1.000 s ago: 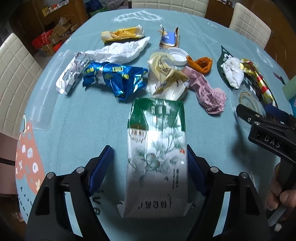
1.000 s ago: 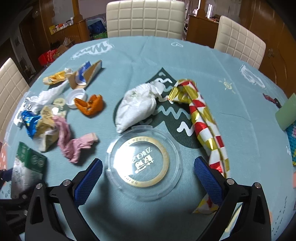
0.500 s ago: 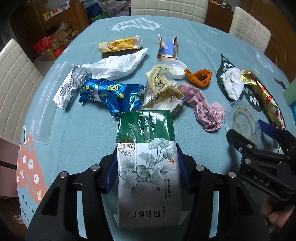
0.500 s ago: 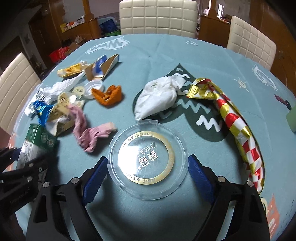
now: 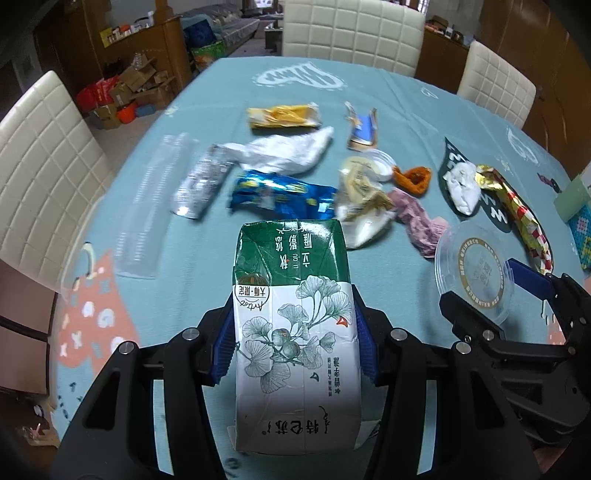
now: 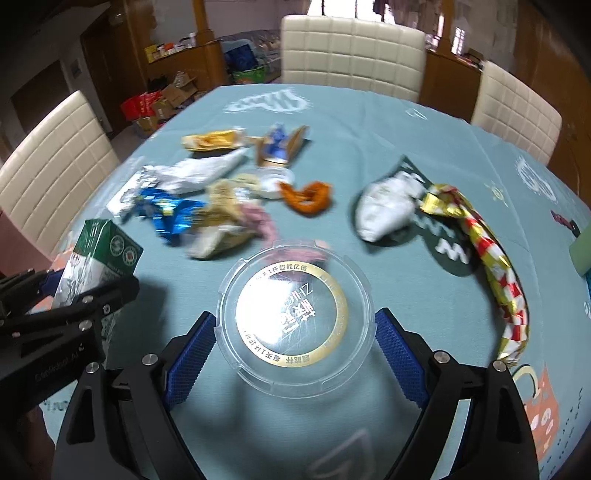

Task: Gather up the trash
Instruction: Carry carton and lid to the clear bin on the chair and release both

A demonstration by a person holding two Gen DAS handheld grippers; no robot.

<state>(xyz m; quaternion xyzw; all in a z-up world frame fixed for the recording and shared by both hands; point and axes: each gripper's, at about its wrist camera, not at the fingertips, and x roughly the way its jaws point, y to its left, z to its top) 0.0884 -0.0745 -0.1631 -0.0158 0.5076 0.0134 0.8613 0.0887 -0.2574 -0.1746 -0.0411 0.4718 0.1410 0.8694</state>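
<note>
Left gripper (image 5: 295,347) clamped on green-and-white carton (image 5: 295,332), blue pads pressed against both long sides; jaws closed in on it within the last second. Carton lifted clear of teal tablecloth (image 5: 184,110), near the table's near edge.

Right gripper (image 6: 293,343) clamped on clear round plastic lid (image 6: 293,314), gold ring printed on it, pads touching its rim on either side; jaws likewise narrowed onto it in the last second. Lid raised off the cloth, tilted, near the near edge, just beside the carton's side.

Remaining litter on the cloth, mid-table:
- blue foil wrapper (image 5: 280,194) just beyond the carton
- silver blister pack (image 5: 201,181) toward the left edge, touching white crumpled paper (image 5: 284,153)
- yellow wrapper (image 5: 282,116) farther back
- torn blue-and-brown packet (image 5: 364,129) beside it
- beige crumpled wrapper (image 5: 360,192) at centre, pink crumpled paper (image 5: 417,221) touching its right side
- orange peel (image 5: 413,179) behind the pink paper
- white wad (image 6: 386,210) toward the right edge, red-gold checked foil wrapper (image 6: 495,258) just beside it

Clear plastic sleeve (image 5: 147,206) flat along the left edge. Cream chairs (image 5: 351,29) around the table.
</note>
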